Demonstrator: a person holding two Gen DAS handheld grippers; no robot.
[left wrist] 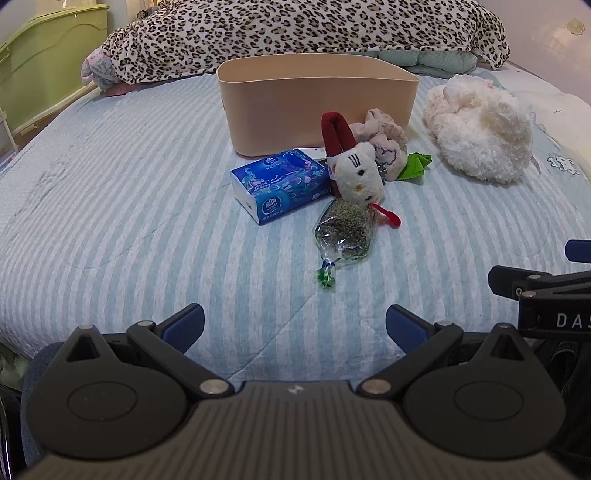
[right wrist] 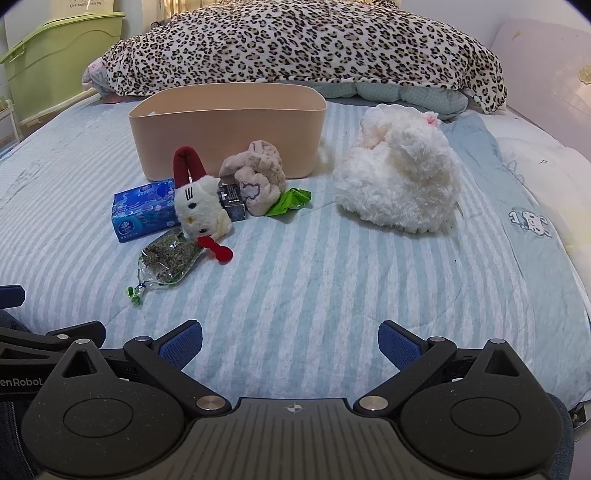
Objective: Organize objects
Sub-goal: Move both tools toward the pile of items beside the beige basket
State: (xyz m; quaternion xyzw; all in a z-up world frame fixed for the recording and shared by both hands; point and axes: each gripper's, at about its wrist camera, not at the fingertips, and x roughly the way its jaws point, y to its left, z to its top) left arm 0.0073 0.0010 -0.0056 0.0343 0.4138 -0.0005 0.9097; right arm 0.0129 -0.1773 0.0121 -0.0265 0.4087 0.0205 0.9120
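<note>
A beige bin (left wrist: 317, 99) (right wrist: 229, 125) stands on the striped bed. In front of it lie a blue tissue pack (left wrist: 280, 182) (right wrist: 142, 210), a white cat plush with red ears (left wrist: 356, 173) (right wrist: 199, 206), a clear bag of dried herbs (left wrist: 343, 232) (right wrist: 170, 256), a beige cloth (left wrist: 384, 138) (right wrist: 258, 173), a green wrapper (left wrist: 417, 164) (right wrist: 290, 201) and a small dark box (right wrist: 232, 201). My left gripper (left wrist: 295, 328) is open and empty, near the bed's front edge. My right gripper (right wrist: 291, 343) is open and empty, also well short of the pile.
A fluffy white plush (left wrist: 480, 136) (right wrist: 402, 173) lies right of the bin. A leopard-print blanket (left wrist: 295, 33) (right wrist: 303, 44) is heaped at the far end. A green crate (left wrist: 44, 66) (right wrist: 55, 62) stands left of the bed. The right gripper's body (left wrist: 546, 302) shows at the left wrist view's right edge.
</note>
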